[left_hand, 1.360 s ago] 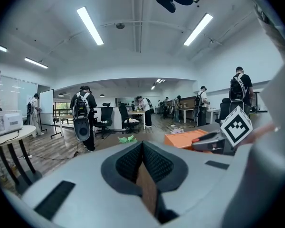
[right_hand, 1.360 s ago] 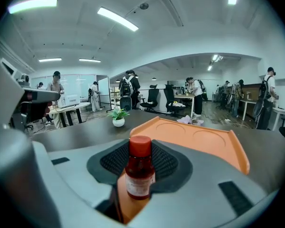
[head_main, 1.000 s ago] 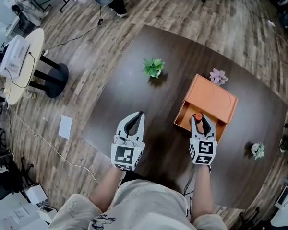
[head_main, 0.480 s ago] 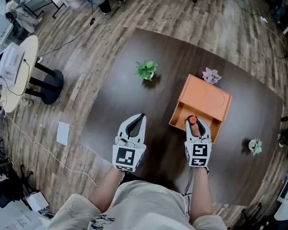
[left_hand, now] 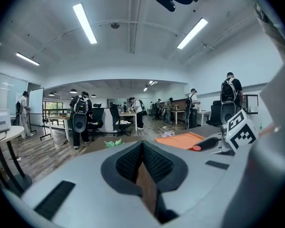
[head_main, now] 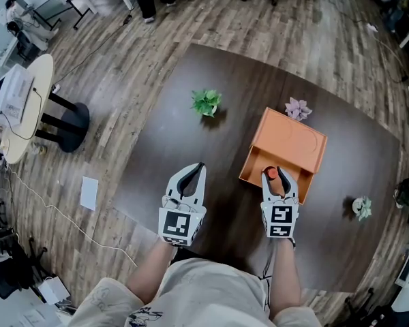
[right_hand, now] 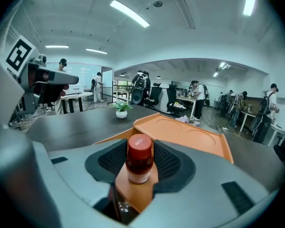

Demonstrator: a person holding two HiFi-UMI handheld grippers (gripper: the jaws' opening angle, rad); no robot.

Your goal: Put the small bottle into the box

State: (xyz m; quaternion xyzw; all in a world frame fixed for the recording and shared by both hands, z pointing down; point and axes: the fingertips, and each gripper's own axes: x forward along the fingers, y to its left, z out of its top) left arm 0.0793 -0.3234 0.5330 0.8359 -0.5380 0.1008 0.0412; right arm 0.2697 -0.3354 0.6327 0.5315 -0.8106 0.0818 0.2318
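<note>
Bottle point(right_hand: 139, 161) judged light, rigid, slick; grip at mid-body. Upright in box point(head_main: 296, 138); right gripper point(head_main: 279, 180) jaws opening around it. Left gripper point(head_main: 192, 174) pressed together, empty.

Small bottle point(head_main: 273, 173), apparently in near end of box point(head_main: 296, 142) on table point(head_main: 245, 94), plant point(head_main: 206, 102) leftward

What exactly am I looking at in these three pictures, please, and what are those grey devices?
A person holds two hand-held grippers, each carrying a camera. The overhead picture comes from a camera on the person's head; the other two look along each gripper's jaws. On the dark table stand an orange box, a green plant, a pink flower and a small potted plant. The left gripper is shut and empty. The right gripper is opening its jaws, with a small red-capped bottle between them, over the open box.
</note>
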